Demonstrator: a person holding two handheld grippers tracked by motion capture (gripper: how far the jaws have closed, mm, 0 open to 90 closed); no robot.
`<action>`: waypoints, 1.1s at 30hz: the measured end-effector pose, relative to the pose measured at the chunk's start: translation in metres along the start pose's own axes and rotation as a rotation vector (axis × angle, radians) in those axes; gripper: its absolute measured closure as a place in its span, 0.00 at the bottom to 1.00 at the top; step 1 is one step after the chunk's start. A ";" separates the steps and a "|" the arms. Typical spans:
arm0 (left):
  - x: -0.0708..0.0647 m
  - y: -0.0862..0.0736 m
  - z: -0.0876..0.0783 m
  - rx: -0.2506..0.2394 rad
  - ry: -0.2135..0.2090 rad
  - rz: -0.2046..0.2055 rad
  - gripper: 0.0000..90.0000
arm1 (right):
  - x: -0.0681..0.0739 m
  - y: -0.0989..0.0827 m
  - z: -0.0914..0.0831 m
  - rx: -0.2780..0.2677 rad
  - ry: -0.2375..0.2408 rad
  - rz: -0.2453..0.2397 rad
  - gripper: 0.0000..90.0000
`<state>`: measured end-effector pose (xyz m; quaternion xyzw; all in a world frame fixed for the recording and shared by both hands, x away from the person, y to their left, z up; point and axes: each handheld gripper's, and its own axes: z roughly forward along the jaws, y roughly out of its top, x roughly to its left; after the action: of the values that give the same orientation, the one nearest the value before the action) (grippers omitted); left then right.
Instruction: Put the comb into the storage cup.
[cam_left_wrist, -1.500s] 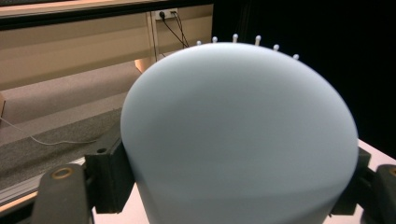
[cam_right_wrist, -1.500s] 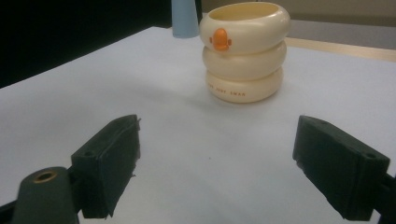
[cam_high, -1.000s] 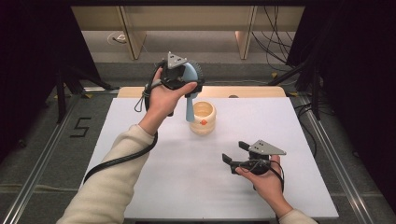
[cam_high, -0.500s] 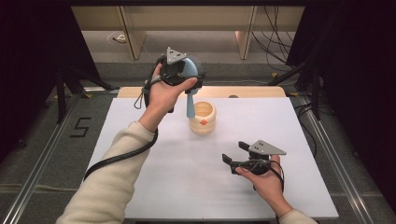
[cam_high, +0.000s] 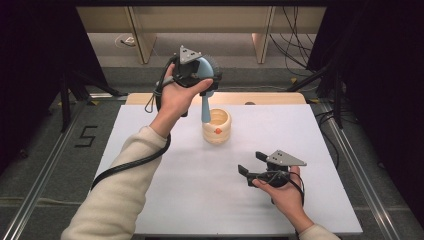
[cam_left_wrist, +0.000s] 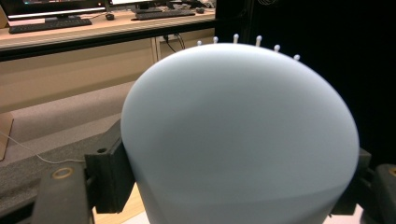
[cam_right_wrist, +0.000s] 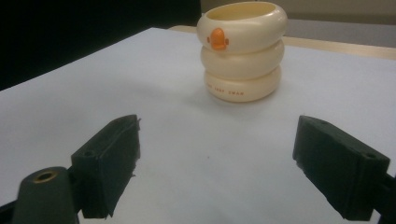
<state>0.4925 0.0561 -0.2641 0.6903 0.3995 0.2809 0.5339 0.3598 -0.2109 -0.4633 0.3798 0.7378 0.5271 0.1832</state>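
High view shows the left tool (cam_high: 202, 75) pinching a blue hairbrush (cam_high: 205, 102) handle-down above the cream cup (cam_high: 217, 126), so lowering straight should seat it cleanly.

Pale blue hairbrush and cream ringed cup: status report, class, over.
Left gripper shut on pale blue hairbrush, handle hanging over the cream ringed cup. Right gripper open, low over the white table. Nothing in the way.
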 end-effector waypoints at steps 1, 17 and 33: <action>0.000 0.000 0.000 0.000 0.000 0.000 0.23 | 0.000 0.000 0.000 0.000 0.000 0.000 0.18; 0.000 0.000 0.010 -0.002 -0.003 0.002 0.23 | 0.000 0.000 0.000 -0.001 0.003 0.001 0.18; -0.001 0.000 0.022 -0.008 -0.013 0.005 0.23 | 0.000 0.000 0.000 -0.002 0.006 0.003 0.18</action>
<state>0.5103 0.0436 -0.2698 0.6910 0.3930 0.2795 0.5385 0.3597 -0.2111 -0.4634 0.3788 0.7372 0.5295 0.1806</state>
